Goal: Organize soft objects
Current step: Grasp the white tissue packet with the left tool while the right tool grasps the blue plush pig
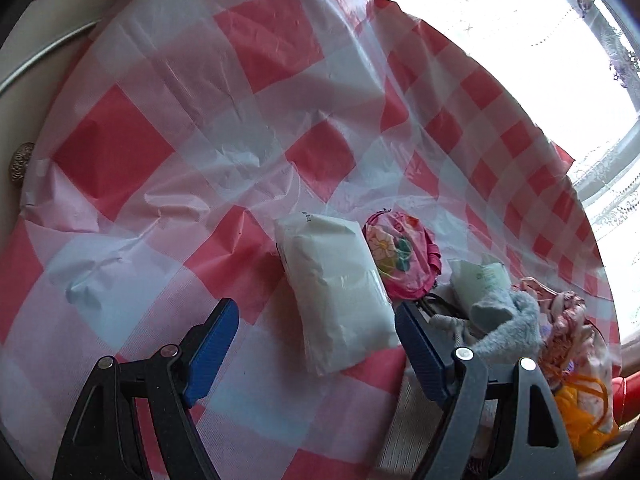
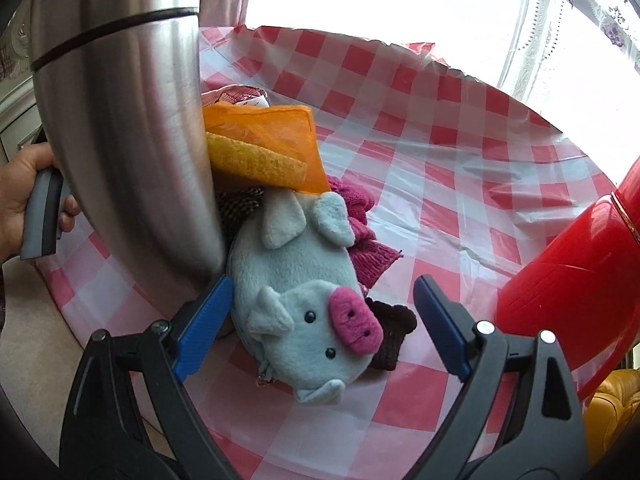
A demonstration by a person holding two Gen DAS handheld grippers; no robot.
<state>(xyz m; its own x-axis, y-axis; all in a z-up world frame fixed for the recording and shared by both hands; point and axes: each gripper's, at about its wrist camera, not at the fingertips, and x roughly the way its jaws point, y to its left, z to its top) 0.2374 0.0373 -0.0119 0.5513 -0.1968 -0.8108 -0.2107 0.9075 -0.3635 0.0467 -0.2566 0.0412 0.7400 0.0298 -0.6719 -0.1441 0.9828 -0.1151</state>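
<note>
Home: gingham tablecloth [image 2: 440,152], lace-curtained window [image 2: 560,40], plush pig [image 2: 296,280].

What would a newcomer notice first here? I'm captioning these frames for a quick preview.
The pale blue plush pig with a pink snout, lying on the red-checked cloth between the open right gripper fingers. Beside it looms a steel flask; a red flask stands at right. In the left view, a white packet lies ahead of the open left gripper.

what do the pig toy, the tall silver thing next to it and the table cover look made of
Pig toy: soft plush fabric, judging by its fuzzy pale blue nap.
Silver container: likely brushed stainless steel, matte sheen with fine grain.
Table cover: thin glossy plastic sheet, probably, as it creases and glints.
</note>
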